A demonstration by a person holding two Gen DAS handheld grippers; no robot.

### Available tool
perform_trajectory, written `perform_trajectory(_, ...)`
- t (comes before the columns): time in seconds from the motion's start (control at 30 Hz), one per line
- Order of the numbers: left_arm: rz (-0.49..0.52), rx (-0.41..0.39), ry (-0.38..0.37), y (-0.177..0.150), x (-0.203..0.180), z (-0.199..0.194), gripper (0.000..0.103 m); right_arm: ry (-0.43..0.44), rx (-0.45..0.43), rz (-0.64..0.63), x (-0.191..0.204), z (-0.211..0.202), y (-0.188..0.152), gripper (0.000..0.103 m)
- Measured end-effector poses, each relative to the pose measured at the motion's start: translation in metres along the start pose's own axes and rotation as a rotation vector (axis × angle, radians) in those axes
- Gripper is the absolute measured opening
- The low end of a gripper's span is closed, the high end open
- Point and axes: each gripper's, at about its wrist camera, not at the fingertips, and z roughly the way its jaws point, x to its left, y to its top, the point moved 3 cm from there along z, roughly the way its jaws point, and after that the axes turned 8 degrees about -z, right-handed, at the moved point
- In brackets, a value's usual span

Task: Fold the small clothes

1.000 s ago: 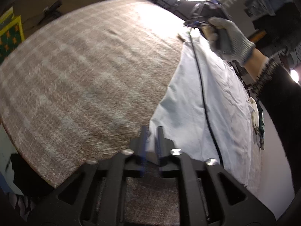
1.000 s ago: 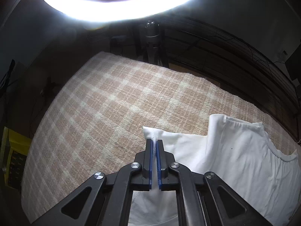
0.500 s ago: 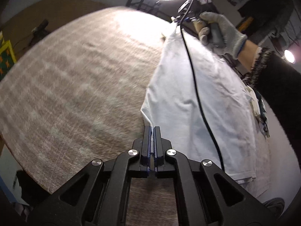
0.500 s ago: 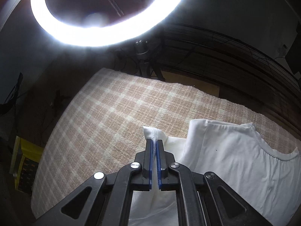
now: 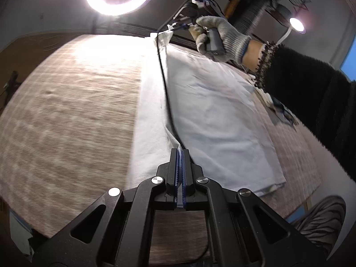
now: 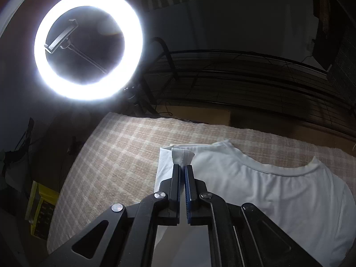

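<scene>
A white T-shirt [image 5: 213, 111] lies on the beige checked table cover [image 5: 66, 111]. Its left edge is lifted and folded toward the middle. My left gripper [image 5: 180, 153] is shut on the shirt's near edge, by the hem. My right gripper [image 6: 183, 169] is shut on the far edge by the sleeve [image 6: 181, 156], with the neckline [image 6: 273, 169] to its right. In the left wrist view the right gripper [image 5: 178, 25] is held by a gloved hand [image 5: 222, 35] above the table's far end, with a black cable [image 5: 165, 84] trailing over the shirt.
A bright ring light [image 6: 87, 44] stands behind the table's far edge. A dark metal rack [image 6: 244, 77] is behind the table. A small lamp [image 5: 297, 25] glows at the right. A yellow box [image 6: 40, 211] sits below the table's left side. Small items [image 5: 280, 109] lie beyond the shirt's right side.
Both grippers have lifted the shirt's left edge and carried it rightward over the shirt. The fold line now runs along the shirt's length. Both grippers stay shut.
</scene>
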Motion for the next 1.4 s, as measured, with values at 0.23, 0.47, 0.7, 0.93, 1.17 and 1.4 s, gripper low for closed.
perform_trajectory(0.23, 0.019, 0.082, -0.022, -0.009, -0.024, 0.032, 0.0, -0.051, 0.042, 0.076, -0.053, 0.007, -0.027, 0.001)
perform_trajectory(0.47, 0.047, 0.121, -0.033, -0.021, -0.037, 0.041, 0.0, -0.082, 0.077, 0.064, -0.067, 0.021, -0.038, 0.003)
perform_trajectory(0.7, 0.038, 0.142, -0.036, -0.023, -0.031, 0.039, 0.0, -0.121, 0.049, 0.091, -0.08, 0.002, -0.042, 0.045)
perform_trajectory(0.93, 0.061, 0.136, -0.056, -0.029, -0.035, 0.027, 0.0, -0.169, -0.015, 0.081, -0.091, -0.047, -0.059, 0.051)
perform_trajectory(1.17, 0.129, 0.131, -0.132, -0.043, -0.053, 0.004, 0.0, -0.224, -0.089, 0.082, -0.106, -0.118, -0.07, 0.051)
perform_trajectory(1.4, 0.153, 0.116, -0.133, -0.053, -0.056, -0.011, 0.0, -0.287, -0.184, 0.027, -0.108, -0.195, -0.095, 0.065)
